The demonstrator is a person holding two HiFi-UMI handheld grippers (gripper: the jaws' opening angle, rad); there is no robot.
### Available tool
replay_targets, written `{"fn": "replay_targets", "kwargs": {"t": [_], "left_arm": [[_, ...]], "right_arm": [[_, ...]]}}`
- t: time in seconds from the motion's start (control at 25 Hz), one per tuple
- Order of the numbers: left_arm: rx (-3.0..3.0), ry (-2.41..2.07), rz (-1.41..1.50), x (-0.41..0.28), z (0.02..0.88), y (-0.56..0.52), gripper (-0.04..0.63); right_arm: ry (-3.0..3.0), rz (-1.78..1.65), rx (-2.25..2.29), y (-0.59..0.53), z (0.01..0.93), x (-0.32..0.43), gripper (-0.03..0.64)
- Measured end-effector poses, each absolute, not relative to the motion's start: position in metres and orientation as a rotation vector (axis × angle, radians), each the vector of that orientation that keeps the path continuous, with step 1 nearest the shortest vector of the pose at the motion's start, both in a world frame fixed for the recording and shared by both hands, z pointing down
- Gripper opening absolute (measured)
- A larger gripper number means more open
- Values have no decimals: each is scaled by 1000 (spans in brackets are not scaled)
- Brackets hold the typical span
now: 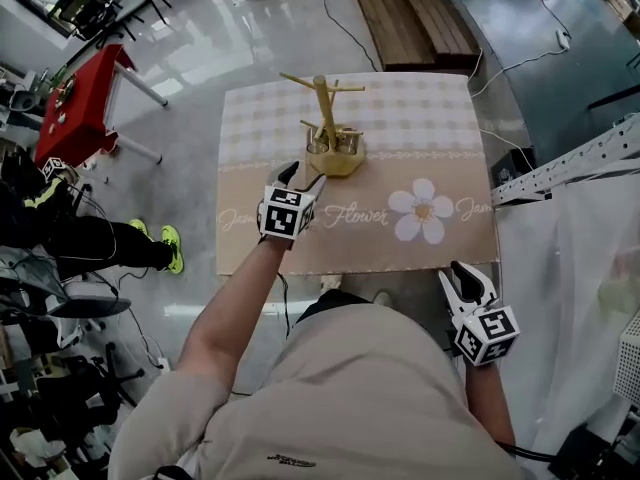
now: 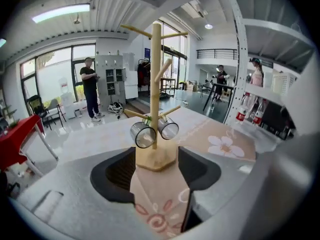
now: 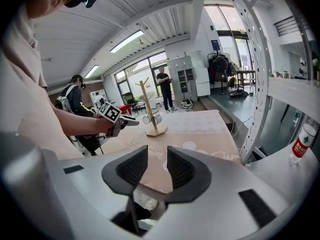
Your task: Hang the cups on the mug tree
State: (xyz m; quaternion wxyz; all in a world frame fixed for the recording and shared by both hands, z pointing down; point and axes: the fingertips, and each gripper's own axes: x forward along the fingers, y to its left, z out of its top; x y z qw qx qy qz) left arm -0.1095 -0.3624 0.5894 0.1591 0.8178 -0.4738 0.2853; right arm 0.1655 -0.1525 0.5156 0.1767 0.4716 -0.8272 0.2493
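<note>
Closest to the person's body, at the near right corner of the table, the right gripper (image 1: pixel 465 276) hangs by the edge of the tablecloth (image 1: pixel 360 243). Its jaws are drawn to a narrow gap, and only the cloth beyond shows between them. Further in, the left gripper (image 1: pixel 305 176) reaches over the middle of the cloth, above the printed word "Flower" and left of a white daisy print (image 1: pixel 421 210). Its jaws stand wide apart and hold nothing. Just beyond their tips the wooden mug tree (image 1: pixel 330 128) stands upright on its hexagonal base. The left gripper view frames that base between the two pads (image 2: pixel 117 173), and neither is visibly pressed against it. A glass cup (image 2: pixel 143 135) hangs from a low peg on the tree's left and a second glass cup (image 2: pixel 168 129) from a low peg on its right, both tipped with their mouths toward the gripper. Past the table's far edge lies wooden planking (image 1: pixel 410 13), and off to the left stands a red table (image 1: pixel 80 103).
</note>
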Motion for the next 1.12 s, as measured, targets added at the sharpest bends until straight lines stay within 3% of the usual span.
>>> {"fn": "replay_targets", "kwargs": {"t": [0.24,0.4,0.48,0.64,0.88,1.12], "left_arm": [[2276,-1239,622,-85,566,-289,239],[2266,-1147,507,-55,548,-230,55],[2252,-1106,453,-40,538,-199,9],[2277,-986,389,-3,514,-145,8],[2391,-850,528,38,503,-79,8],[2400,-773,419,41,480,-52,8]], "right_arm": [[-2432,679,1211,-153,516,169,116],[-2467,629,1123,-153,518,169,89],[-2492,613,1067,-152,518,167,66],[-2550,615,989,-153,515,161,34],[-2590,548,895,-144,512,139,25],[-2581,441,764,-109,511,107,21]]}}
